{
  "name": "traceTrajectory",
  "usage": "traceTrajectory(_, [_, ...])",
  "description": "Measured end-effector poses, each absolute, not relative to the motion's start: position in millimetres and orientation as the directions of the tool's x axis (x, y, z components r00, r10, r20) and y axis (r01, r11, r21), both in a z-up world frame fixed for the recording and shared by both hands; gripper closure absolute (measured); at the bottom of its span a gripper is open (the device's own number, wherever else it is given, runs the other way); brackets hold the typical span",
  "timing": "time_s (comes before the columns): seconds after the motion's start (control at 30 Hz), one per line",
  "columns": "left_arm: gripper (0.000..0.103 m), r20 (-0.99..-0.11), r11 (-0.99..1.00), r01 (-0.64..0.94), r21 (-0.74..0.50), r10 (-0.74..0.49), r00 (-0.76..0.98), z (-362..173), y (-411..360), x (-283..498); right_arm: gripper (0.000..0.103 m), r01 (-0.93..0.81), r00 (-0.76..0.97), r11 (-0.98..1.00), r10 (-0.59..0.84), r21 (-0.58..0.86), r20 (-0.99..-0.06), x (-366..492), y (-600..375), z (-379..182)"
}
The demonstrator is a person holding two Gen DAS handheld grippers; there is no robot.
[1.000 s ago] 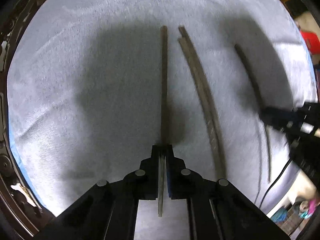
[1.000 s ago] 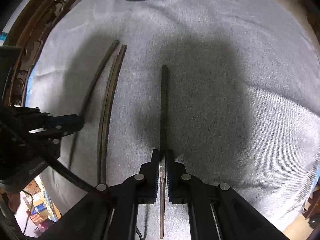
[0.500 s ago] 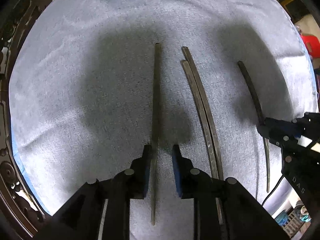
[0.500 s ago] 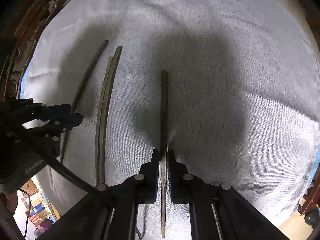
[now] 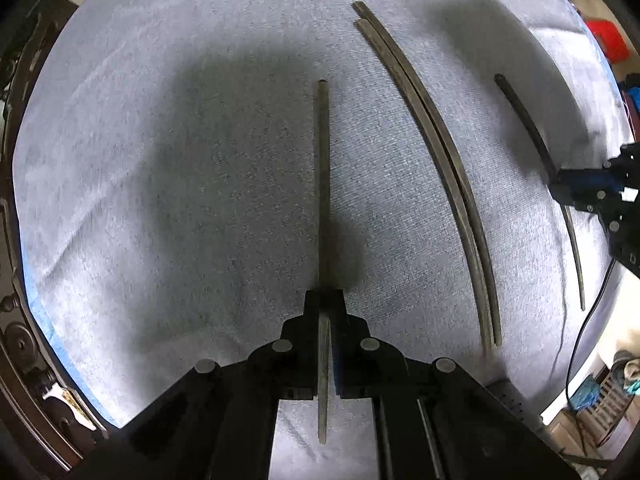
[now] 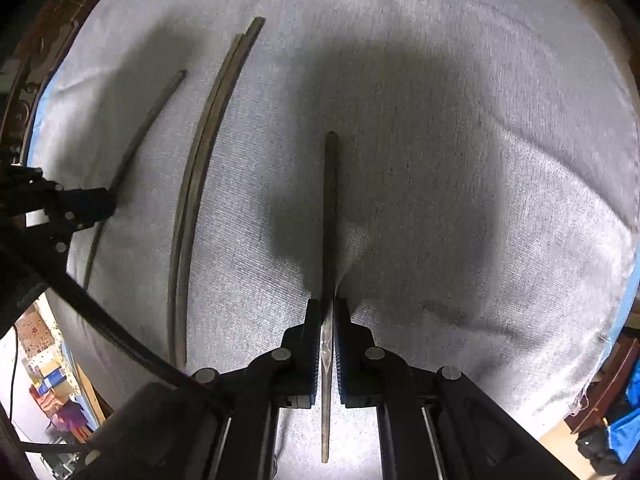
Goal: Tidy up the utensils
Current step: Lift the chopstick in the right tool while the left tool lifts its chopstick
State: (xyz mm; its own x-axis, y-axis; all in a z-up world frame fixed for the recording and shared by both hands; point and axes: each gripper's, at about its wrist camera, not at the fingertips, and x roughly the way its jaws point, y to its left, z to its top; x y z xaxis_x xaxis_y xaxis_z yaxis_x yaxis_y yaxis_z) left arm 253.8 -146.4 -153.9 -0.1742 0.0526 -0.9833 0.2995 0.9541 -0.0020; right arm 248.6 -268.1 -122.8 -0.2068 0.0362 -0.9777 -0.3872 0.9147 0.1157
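Chopstick pair (image 5: 440, 152) lies side by side, touching along most of its length, on the grey cloth (image 5: 160, 160) that covers the tabletop, with its long axis running roughly from 12 to 6 o'clock in both wrist views. Two single sticks flank it, each in a gripper. The left chopstick (image 5: 323, 184) runs from 12 to 6 o'clock through the left gripper (image 5: 324, 300), whose jaws have just been closing and now pinch the stick near its thinner end, with almost no gap showing. From there the pair sits toward 2 o'clock, apart from the held stick and nearly parallel to it. The right chopstick (image 6: 330, 200) is clamped the same way in the right gripper (image 6: 328, 308), whose jaws are all but closed on it, and in that view the pair lies toward 10 o'clock. Both held sticks sit low over the cloth, and whether they touch it cannot be told. Each gripper stands about equally near the pair, one on either side. Judged from this layout, bringing the sticks together calls mainly for a sideways shift with little turning: the left one toward 3 o'clock, or the right one toward 9 o'clock.
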Motion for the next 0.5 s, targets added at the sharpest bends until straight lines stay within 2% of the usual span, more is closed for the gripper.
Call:
traceTrajectory(0.13, [0.098, -0.984, 0.956, 0.292, 0.018, 0.069, -0.166, -154.2, -152.2, 254.6, 0.095, -0.377, -0.229, 0.919, 0.029, 0.116, -0.973, 255.2, -263.3, -124.2])
traceTrajectory(0.27, [0.098, -0.983, 0.968, 0.249, -0.027, 0.020, -0.183, -155.4, -143.6, 241.9, 0.096, -0.353, -0.225, 0.928, 0.037, 0.117, -0.974, 259.2, -266.1, -123.8])
traceTrajectory(0.5, [0.098, -0.981, 0.972, 0.236, -0.017, 0.029, -0.191, -157.1, -136.2, 221.9, 0.096, -0.371, -0.253, 0.925, -0.016, 0.082, -0.967, 242.2, -276.7, -128.3])
